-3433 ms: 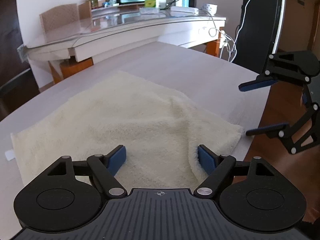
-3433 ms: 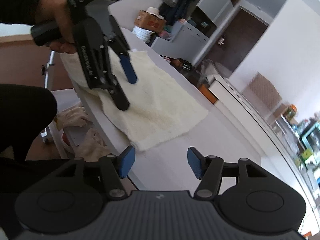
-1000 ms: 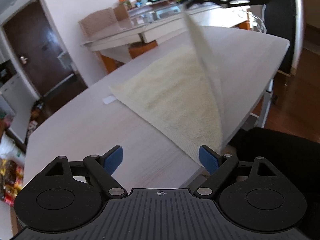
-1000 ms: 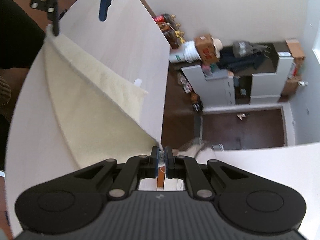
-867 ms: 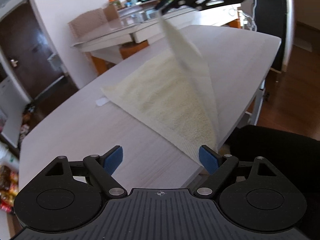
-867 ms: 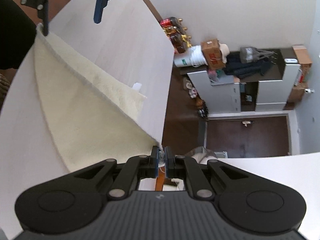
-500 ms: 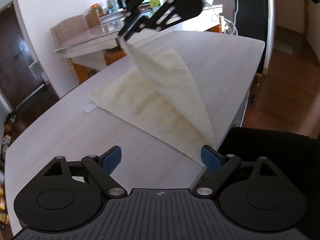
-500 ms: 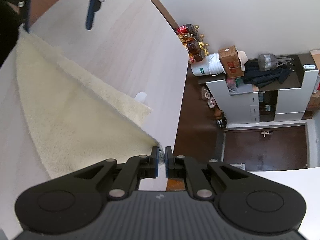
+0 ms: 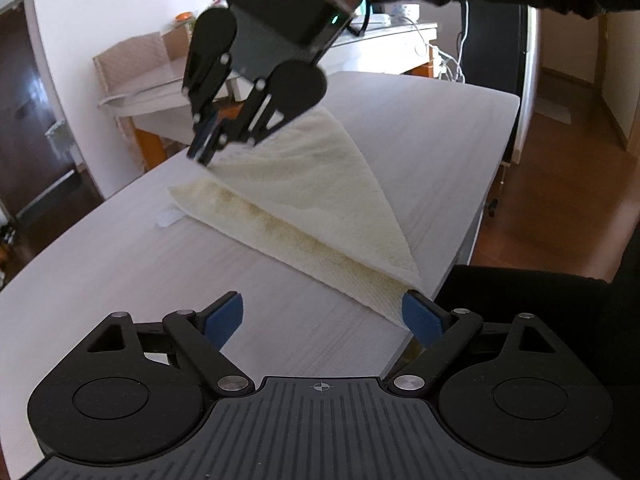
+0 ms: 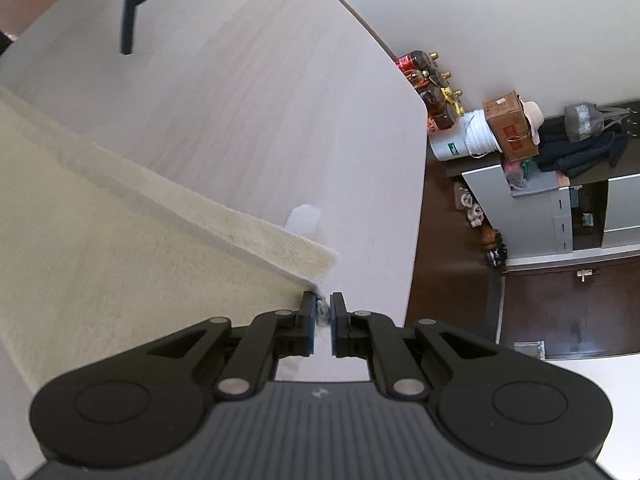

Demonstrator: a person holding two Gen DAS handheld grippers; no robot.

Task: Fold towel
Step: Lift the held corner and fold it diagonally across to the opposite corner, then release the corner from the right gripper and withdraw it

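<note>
Left wrist view. One cream terry-cloth towel [image 9: 320,200] lay on the pale wood-grain tabletop [image 9: 420,128], near its right-hand edge. The right hand-held gripper [image 9: 204,152] held one corner of the towel above the far end of the cloth, so that the lifted layer sloped down to a fold line along the towel's right side (the lower layer stayed flat on the tabletop). The left hand-held gripper [image 9: 324,316] stood with its two blue pads wide apart and held nothing; its right pad was just beside the towel's near corner, and contact could not be confirmed. One small white scrap [image 9: 168,218] lay on the tabletop just beside the towel's far left corner.

Right wrist view. The right hand-held gripper [image 10: 323,322] had its pads drawn nearly together, with the tip of the towel [image 10: 120,264] corner pinched between them, directly above the lower layer's corner. A narrow gap remained between the pads, so the grip was light at best. The white scrap [image 10: 304,218] showed beyond that corner, and part of the left hand-held gripper [image 10: 136,4] showed at the top left.

Progress, as judged. The first fold appeared nearly complete: the carried corner was roughly over its partner. Left to do were lowering and releasing the corner, flattening the layers, and any further folds. Count: one towel, two hand-held grippers, one scrap.
</note>
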